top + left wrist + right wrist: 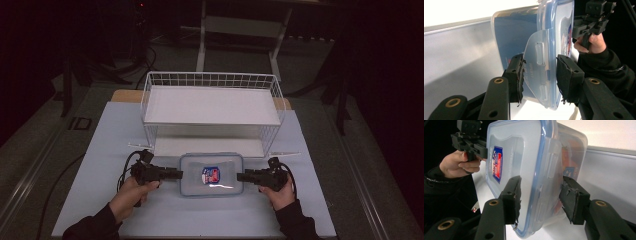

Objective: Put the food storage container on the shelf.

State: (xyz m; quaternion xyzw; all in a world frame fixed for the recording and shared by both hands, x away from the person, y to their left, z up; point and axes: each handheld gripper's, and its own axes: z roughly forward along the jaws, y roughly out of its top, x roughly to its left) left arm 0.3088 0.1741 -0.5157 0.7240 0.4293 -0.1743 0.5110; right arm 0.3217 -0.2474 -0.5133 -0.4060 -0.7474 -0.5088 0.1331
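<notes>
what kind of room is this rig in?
Probably a lab or studio recording station, not a home: dark surroundings, one lit table holding a wire rack and a lidded box, cables trailing from the handheld grippers.

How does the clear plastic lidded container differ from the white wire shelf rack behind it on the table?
The clear plastic lidded container is low and flat; the white wire shelf rack stands taller and wider. The container is closed by a blue-rimmed lid with a label; the rack is open mesh with two white shelves. The container lies between both grippers; the rack stands untouched. Both rest on the pale table.
</notes>
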